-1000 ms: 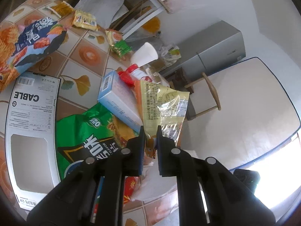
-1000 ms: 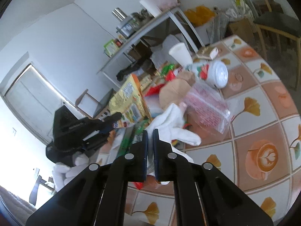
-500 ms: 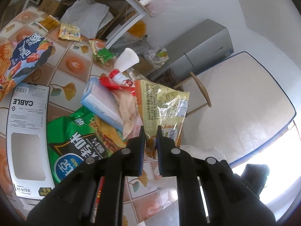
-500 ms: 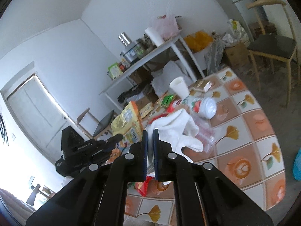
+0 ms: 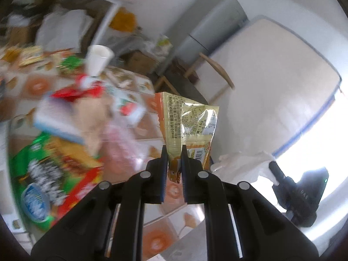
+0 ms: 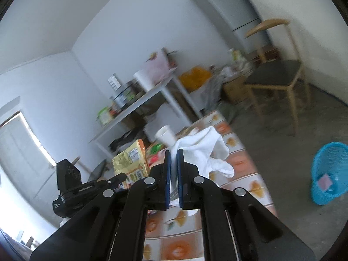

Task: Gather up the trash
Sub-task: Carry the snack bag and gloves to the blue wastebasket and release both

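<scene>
Left gripper [image 5: 174, 150] pinching yellow snack packet [image 5: 189, 117], right gripper [image 6: 173, 154] clamped on white tissue [image 6: 204, 150] — both above table [image 6: 245, 169].

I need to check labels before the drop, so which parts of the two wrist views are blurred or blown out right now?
Left wrist: the table litter at left, such as the green snack bag, is motion-smeared; the held yellow packet stays sharp; the window at right is blown out. Right wrist: mild blur on the back shelf; the white tissue and blue bin read clearly.
</scene>
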Demonstrator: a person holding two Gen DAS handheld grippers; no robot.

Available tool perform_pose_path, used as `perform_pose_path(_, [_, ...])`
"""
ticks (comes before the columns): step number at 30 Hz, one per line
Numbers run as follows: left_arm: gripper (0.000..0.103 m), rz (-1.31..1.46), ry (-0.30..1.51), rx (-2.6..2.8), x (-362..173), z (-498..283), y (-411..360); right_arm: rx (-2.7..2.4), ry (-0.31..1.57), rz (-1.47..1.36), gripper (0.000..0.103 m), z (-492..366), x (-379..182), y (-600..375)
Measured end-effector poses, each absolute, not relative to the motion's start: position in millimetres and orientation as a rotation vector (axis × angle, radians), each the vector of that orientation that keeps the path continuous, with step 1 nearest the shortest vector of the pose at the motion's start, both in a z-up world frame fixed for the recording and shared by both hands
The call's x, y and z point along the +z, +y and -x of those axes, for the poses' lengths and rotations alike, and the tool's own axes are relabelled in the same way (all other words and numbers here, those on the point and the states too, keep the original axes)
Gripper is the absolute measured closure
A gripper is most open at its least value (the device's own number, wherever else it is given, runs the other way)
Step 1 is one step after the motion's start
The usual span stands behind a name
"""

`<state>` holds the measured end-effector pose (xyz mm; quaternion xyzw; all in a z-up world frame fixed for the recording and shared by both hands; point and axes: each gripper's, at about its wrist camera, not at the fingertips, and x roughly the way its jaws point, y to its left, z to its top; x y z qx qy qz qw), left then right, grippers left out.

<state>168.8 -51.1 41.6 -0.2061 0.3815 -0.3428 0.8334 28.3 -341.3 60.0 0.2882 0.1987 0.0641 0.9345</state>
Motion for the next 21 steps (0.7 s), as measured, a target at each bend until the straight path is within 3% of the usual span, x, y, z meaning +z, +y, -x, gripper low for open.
perform_pose_path(11, [0.093, 0.038, 0.898, -0.923, 34.8, -174.9, -257.5, -0.145, 0.358, -0.681, 0.097, 24.4, 47.3, -463.7])
perform_pose_path(21, [0.093, -0.188, 1.107, -1.016, -43.6, -181.6, -437.9, -0.334, 0.471, -0.829, 0.097, 25.8, -32.3, -569.7])
